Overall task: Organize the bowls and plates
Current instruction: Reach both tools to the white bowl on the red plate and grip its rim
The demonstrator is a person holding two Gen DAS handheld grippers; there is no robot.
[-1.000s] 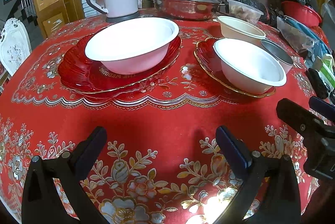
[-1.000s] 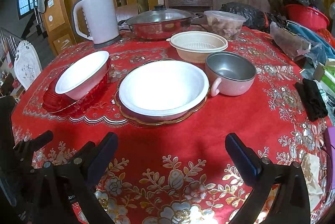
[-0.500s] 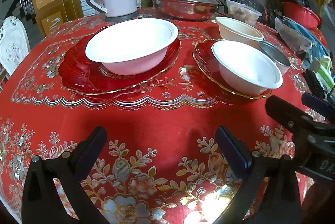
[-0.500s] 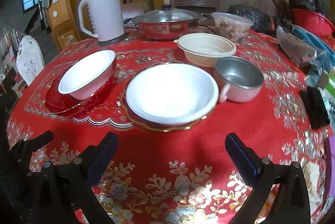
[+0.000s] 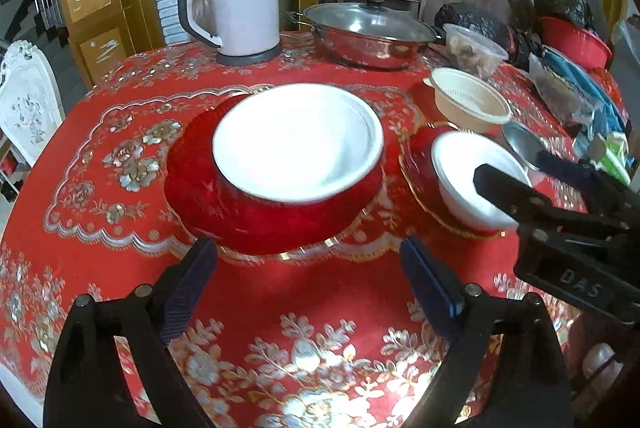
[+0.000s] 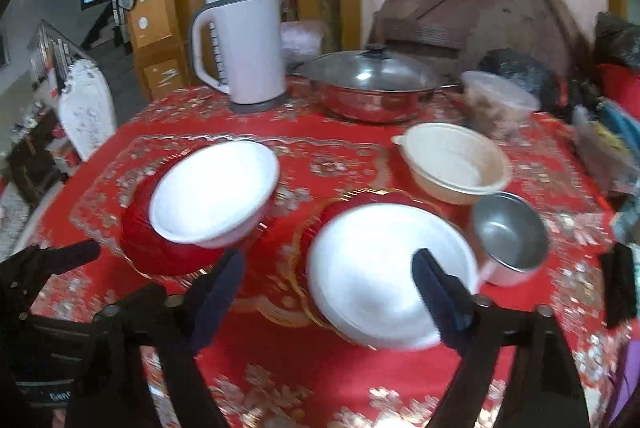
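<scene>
Nearest the cameras, both grippers – left (image 5: 308,272), right (image 6: 328,288) – hang with jaws wide, holding nothing. Just ahead of the left sits 1 white bowl (image 5: 296,144) on a red plate (image 5: 192,184). The second bowl (image 6: 384,272) on its plate (image 6: 316,224) lies partly between the right's fingers – the right is nearer it.

The surface (image 5: 100,228) is round, covered by a red floral cloth. Directly on it: a white kettle (image 5: 240,0) at upper centre-left, a lidded steel pan (image 5: 368,36) at upper centre, a cream bowl (image 5: 468,104) and a steel cup (image 6: 508,236) toward the right. Two red plates (image 5: 260,224) (image 6: 320,224) lie mid-frame, each bearing a white bowl.
</scene>
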